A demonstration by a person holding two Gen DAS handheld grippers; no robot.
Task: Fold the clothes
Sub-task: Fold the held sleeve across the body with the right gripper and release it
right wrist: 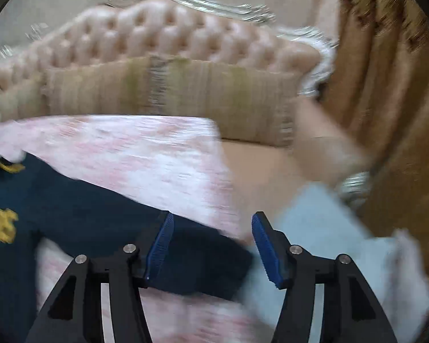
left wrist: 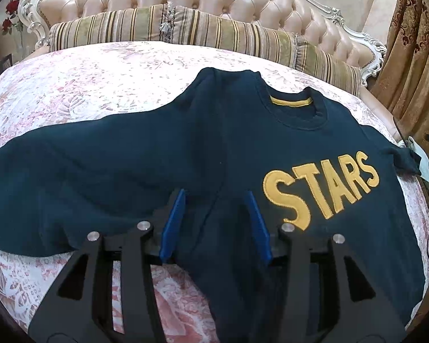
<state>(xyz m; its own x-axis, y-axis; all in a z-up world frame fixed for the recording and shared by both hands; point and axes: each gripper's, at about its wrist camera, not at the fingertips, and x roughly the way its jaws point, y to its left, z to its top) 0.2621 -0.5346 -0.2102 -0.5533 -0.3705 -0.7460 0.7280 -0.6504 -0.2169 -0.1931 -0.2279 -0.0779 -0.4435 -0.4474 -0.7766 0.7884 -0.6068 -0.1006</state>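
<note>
Sweatshirt (left wrist: 186, 148) beneath left tool (left wrist: 217, 197)

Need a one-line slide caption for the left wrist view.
Left tongs straddle a ridge of the navy STARS sweatshirt spread on the pink floral bedspread.

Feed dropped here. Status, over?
Left gripper and right gripper open, empty. Navy sweatshirt flat on bed, unfolded. Pale cloth beside right sleeve.
</note>
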